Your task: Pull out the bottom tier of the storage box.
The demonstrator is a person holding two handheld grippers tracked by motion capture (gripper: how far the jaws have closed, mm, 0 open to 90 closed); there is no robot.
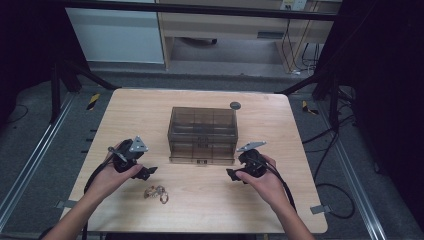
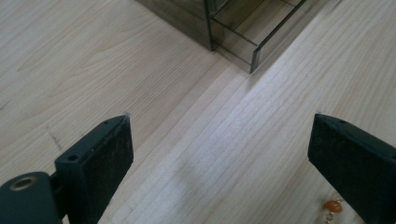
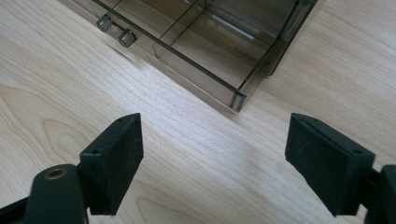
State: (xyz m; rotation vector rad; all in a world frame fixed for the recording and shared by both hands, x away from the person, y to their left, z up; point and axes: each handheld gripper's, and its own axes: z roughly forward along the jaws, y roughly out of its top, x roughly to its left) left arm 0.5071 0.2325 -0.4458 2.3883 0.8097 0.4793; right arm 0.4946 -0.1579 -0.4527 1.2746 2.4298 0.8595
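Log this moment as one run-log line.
left gripper: open, empty, above table | right gripper: open, empty | drawer box: bottom drawer pulled out | jewellery: on table, nearest the left gripper

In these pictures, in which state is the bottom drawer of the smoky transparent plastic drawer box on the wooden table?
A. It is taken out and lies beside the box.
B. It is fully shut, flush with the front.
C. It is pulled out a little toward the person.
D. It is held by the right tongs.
C: the bottom drawer juts forward from the smoky transparent plastic drawer box, and the right tongs stand open over bare wood, apart from it.
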